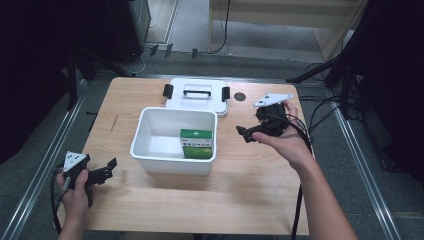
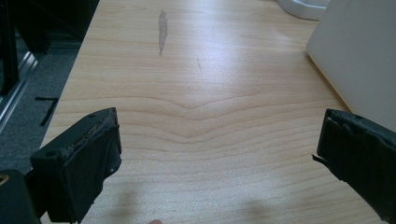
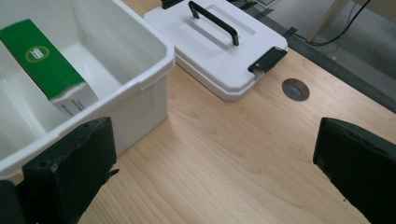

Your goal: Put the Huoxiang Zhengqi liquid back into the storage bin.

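Note:
A white open bin (image 1: 150,150) stands mid-table, and a green box (image 1: 196,142) rests inside it against the right wall. The bin's white lid (image 1: 197,95), with a black handle and clips, lies flat just behind it. My right gripper (image 1: 243,134) is held above the table to the right of the bin, open, with nothing between its jaws. In the right gripper view the gripper (image 3: 215,140) looks over bare wood, with the bin (image 3: 140,70) and green box (image 3: 42,60) on the left and the lid (image 3: 219,46) beyond. My left gripper (image 1: 109,169) sits open near the front left corner; in its own view the gripper (image 2: 219,130) spans bare wood.
The wooden table (image 1: 150,200) has a round cable hole (image 1: 240,96) right of the lid and a dark scuff mark (image 2: 162,30) on the left. The bin's outer wall (image 2: 359,56) stands to the right of my left gripper. Cables and stand legs lie on the floor beyond the table.

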Motion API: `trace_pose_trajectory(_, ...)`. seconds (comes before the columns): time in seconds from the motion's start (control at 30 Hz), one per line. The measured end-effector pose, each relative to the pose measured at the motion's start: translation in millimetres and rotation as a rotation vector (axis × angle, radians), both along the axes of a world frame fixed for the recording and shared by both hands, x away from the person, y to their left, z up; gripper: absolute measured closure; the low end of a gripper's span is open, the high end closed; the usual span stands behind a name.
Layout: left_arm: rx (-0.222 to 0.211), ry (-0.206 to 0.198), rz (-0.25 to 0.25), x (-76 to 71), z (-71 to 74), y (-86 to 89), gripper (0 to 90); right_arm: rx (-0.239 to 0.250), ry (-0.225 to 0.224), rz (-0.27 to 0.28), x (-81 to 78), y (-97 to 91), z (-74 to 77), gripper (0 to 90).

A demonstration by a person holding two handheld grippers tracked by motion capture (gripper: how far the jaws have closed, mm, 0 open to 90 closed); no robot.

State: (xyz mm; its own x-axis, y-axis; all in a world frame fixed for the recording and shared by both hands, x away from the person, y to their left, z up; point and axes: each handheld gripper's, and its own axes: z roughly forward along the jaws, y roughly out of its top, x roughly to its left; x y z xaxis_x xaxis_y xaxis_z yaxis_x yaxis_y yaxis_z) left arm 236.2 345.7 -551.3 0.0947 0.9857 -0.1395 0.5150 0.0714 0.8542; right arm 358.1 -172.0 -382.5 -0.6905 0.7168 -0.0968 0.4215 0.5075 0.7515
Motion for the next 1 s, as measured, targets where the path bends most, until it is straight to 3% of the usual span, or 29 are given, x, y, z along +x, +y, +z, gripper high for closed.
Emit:
trace_pose_trajectory(0.13, -0.001, 0.000, 0.000, 0.0, 0.0, 0.0, 0.3, 0.016, -0.008, -0.061, -5.9, -12.2, -10.6, 0.0)
trace_pose_trajectory(0.6, -0.001, 0.001, 0.001, 0.2, -0.1, -0.1, 0.2, 0.062, -0.002, -0.189, -28.9, -50.6, -59.0, 0.0)
trace_pose_trajectory(1.0, -0.002, 0.000, 0.002, 0.3, -0.2, -0.2, 0.2, 0.096, 0.009, -0.252, -45.9, -73.7, -91.3, 0.0)
